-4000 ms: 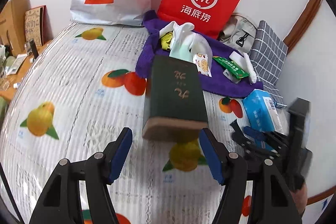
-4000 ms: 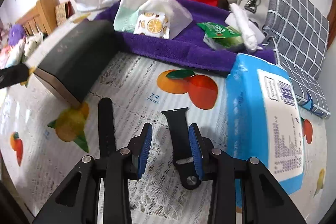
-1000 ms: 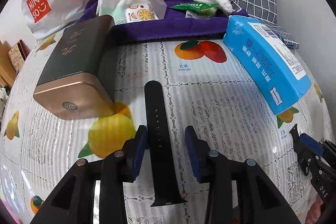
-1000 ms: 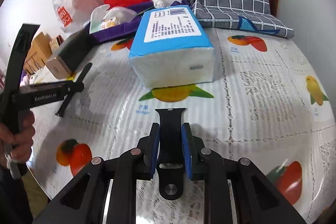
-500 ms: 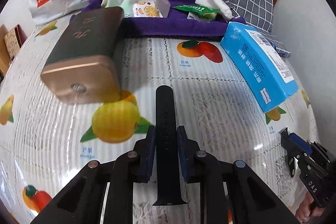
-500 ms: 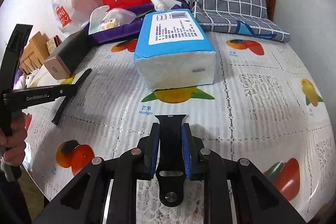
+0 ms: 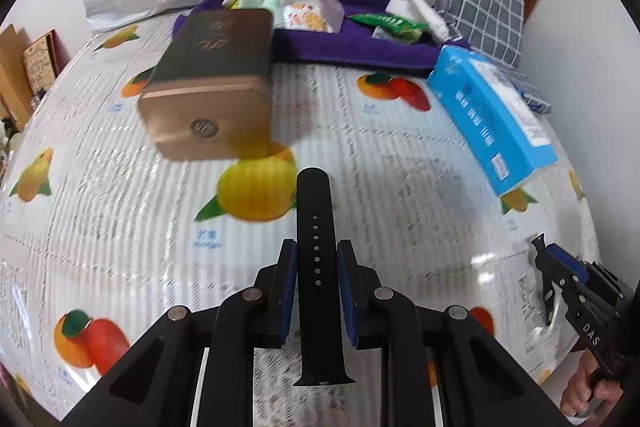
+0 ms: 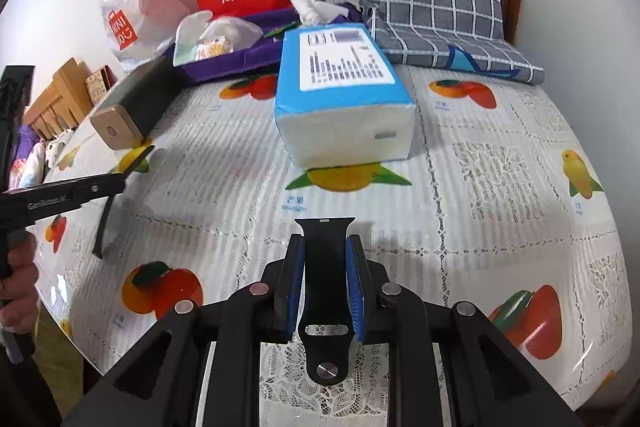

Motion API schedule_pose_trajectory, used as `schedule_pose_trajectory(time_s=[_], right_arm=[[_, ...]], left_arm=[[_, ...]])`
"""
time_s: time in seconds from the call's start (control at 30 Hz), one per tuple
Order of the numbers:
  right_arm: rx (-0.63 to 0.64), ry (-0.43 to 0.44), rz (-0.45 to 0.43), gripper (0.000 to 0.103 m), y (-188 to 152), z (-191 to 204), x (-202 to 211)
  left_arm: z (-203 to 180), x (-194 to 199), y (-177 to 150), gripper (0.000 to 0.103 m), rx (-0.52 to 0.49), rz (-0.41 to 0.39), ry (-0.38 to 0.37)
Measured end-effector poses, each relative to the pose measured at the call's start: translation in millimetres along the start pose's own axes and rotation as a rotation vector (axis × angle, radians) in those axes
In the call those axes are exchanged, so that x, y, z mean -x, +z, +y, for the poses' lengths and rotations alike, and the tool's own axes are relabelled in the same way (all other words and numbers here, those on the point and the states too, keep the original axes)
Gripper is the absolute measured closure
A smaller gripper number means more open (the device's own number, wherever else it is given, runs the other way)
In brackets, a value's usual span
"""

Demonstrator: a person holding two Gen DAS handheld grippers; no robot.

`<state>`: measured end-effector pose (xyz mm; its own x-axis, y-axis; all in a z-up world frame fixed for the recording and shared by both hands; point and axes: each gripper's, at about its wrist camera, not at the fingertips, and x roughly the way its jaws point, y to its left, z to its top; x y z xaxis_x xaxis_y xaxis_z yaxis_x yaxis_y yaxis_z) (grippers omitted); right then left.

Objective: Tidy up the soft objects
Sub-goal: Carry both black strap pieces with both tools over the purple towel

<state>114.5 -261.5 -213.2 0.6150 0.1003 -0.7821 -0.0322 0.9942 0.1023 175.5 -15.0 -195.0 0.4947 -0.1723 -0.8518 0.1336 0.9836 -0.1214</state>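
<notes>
Gripping: L claw (image 7: 317, 269) w/ long strap (image 7: 316, 251), R claw (image 8: 325, 267) w/ short strap (image 8: 325, 267).

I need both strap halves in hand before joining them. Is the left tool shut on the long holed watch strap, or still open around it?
Shut on it: the left tool has both blue pads pressed against the edges of the holed watch strap, no gap showing.

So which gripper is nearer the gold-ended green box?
Left. The left gripper holds its strap just in front of the green box; the right gripper sits farther off, beyond the blue tissue pack.
</notes>
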Motion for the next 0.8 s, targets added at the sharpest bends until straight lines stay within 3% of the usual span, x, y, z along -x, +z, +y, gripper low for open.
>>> schedule_pose_trajectory(time_s=[0.17,0.23,0.3,0.47,0.53,0.8], right_arm=[[0.015,0.008,0.036,0.078,-8.5,-0.9,-7.1],[0.051,0.006,0.048,0.058,-11.6,0.2,-4.8],[0.073,-0.018,0.05,0.052,-15.1,0.7,-3.8],[0.056,-0.028,-0.016,0.053,-20.6,-2.3,-4.4],[0.051,-0.046,-0.029,0.063,-19.2,-3.7,-5.6],[0.005,0.02,-0.028,0.066,-17.7,-16.3,-5.5]], left_arm=[[7.1,-2.5,-8.9,0.082,0.004,0.019,0.006],[7.1,-1.1,-10.3,0.08,-0.002,0.028,0.012],[5.4,-1.6,-11.1,0.079,-0.014,0.026,0.019],[-5.4,-4.3,-12.9,0.078,-0.061,-0.003,0.075],[-6.5,-4.6,-13.4,0.082,-0.073,-0.015,0.092],[3.9,-4.7,-10.4,0.082,-0.031,-0.003,0.033]])
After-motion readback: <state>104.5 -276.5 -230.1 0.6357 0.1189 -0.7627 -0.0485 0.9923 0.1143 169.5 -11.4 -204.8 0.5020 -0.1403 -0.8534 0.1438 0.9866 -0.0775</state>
